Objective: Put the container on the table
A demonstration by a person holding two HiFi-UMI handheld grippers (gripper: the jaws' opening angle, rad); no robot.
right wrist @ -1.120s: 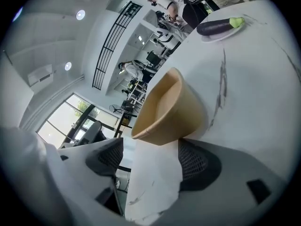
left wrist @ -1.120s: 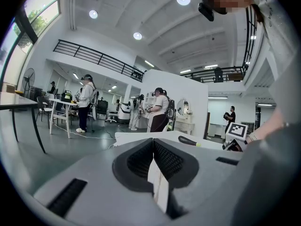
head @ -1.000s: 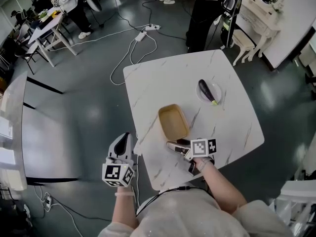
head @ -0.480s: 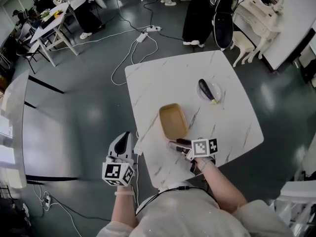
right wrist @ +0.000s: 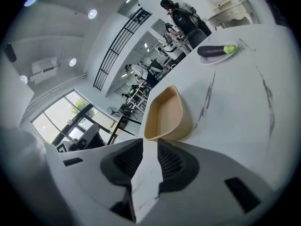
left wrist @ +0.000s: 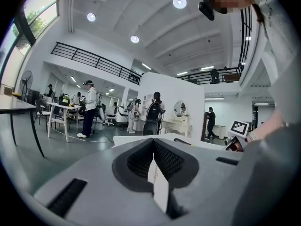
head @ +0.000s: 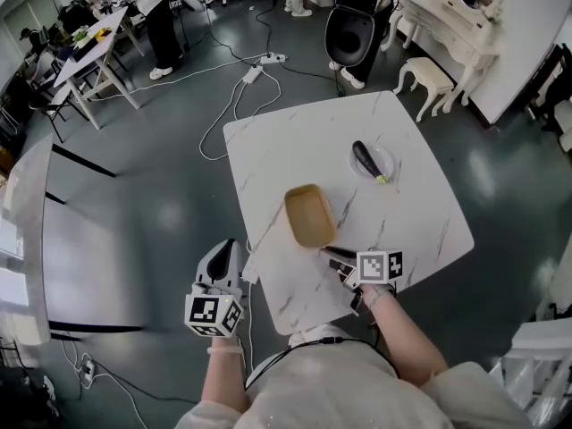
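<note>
Since tan plastic container (head: 309, 215) sits on white marble worktop (head: 295, 141), task seems done; right gripper (head: 329, 256) just closing, empty; left gripper (head: 223, 248) closed.

- Table (head: 420, 213): white marble-look top with thin grey veins, smooth, with a soft sheen.
- Container (head: 309, 215) on the table: tan, smooth and matt, plastic by the look of it.
- Eggplant (head: 365, 160) at the table's far side: glossy dark purple skin.
- Floor (head: 152, 195) around the table: dark grey, polished, mirrors the lights.
- Left gripper (head: 223, 245) and right gripper (head: 327, 254) at the table's near edge: 2 matt grey plastic shells with black gridded pads (right wrist: 173, 160).
</note>
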